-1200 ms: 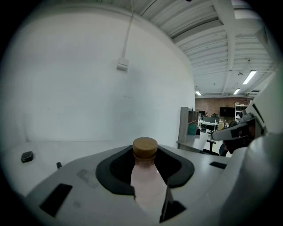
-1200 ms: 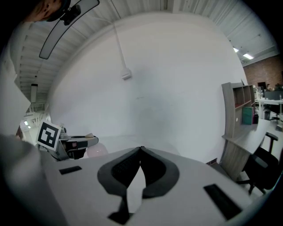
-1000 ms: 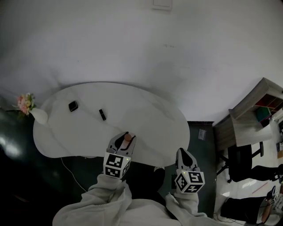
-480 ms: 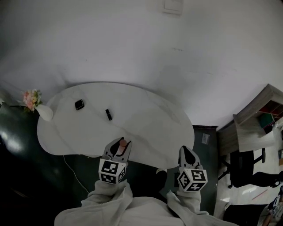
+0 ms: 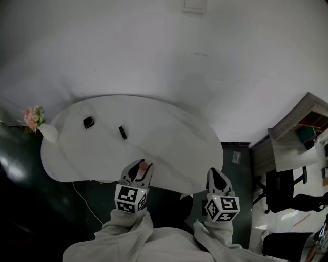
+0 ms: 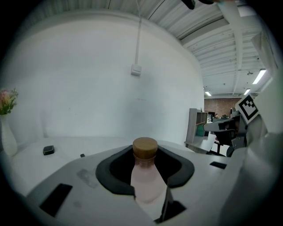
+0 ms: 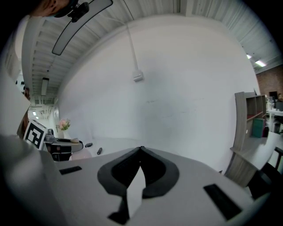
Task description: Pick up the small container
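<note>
Over the white table (image 5: 174,143), near edge, left gripper (image 5: 140,171) pinches the small pink bottle (image 6: 144,178): probably light, stiff, slick; hold its body. Right gripper (image 7: 140,151) pressed together.

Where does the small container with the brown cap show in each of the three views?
Head view: lower centre-left, small container between the left hand-held gripper's jaws.
Left gripper view: bottom centre, clamped between the jaws.
Right gripper view: probably the pinkish shape at far left; too small to confirm.
Shared landmark: the white wall box, in all three.
</note>
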